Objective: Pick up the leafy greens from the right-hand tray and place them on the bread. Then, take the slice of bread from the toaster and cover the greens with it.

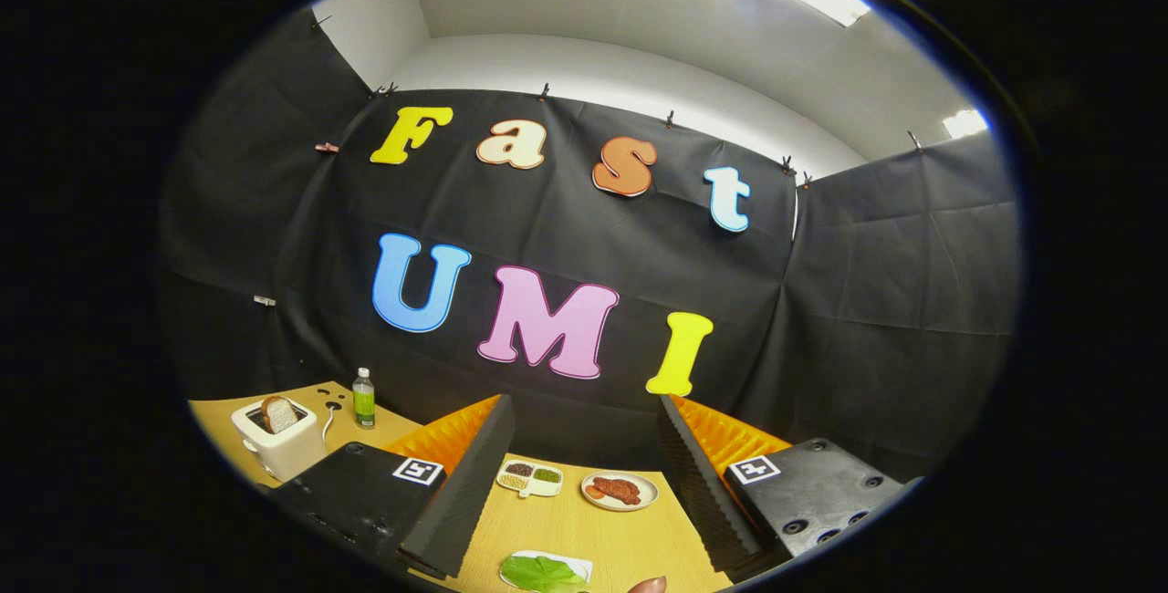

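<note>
Fingers (465,493) on our gripper (584,493) are spread wide, with a big gap of bare wooden table (593,534) between them, and nothing is held or touched by either pad. We count two fingers, both with ribbed black foam on the inner faces and orange backing behind, and each black finger mount carries one square marker tag.

Leafy greens (540,573) sit on one small white tray (575,563) down between the fingers, close to us. We see one bunch, flat and bright green. Just beside that tray, toward the right finger, we catch a reddish rounded something (648,585), cut off too much for us to tell what it is.

Further ahead between the fingers we count two more dishes: one white divided tray (529,478) with little heaps in dark, pale and green colours, and one round plate (620,491) holding reddish-brown food, set just beside each other.

Off beyond the left finger stands one white toaster (278,445) with one slice of bread (280,413) poking up out of its slot. Its cord (328,422) trails on the table beside it. One bottle (364,398) with a green label stands upright near the toaster, close to the black cloth wall. So one slice of bread is all we can count from here
</note>
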{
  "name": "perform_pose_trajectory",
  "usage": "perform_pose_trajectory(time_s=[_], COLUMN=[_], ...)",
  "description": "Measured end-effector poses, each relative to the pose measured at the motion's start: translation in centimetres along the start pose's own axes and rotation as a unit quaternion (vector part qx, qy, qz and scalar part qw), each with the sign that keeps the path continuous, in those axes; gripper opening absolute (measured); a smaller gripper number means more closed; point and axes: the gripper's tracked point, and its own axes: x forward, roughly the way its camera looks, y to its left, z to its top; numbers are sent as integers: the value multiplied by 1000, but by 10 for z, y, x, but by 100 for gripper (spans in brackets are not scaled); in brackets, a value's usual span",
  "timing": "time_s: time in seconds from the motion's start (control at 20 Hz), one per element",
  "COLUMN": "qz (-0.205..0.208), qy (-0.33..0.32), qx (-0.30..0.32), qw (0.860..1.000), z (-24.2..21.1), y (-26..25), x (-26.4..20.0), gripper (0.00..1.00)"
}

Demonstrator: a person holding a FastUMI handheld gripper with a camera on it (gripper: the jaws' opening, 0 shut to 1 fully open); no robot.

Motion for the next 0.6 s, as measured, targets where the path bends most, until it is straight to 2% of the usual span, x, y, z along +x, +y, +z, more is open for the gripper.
perform_pose_trajectory(time_s=[0.15, 0.25, 0.45, 0.6], qz=[9, 34, 119, 155], qy=[4, 25, 126, 190], qx=[0, -7, -11, -12], qw=[1000, 999, 985, 969], z=[-7, -27, -107, -172], y=[1, 9, 29, 33], x=[2, 7, 7, 4], gripper=[97, 97, 97, 97])
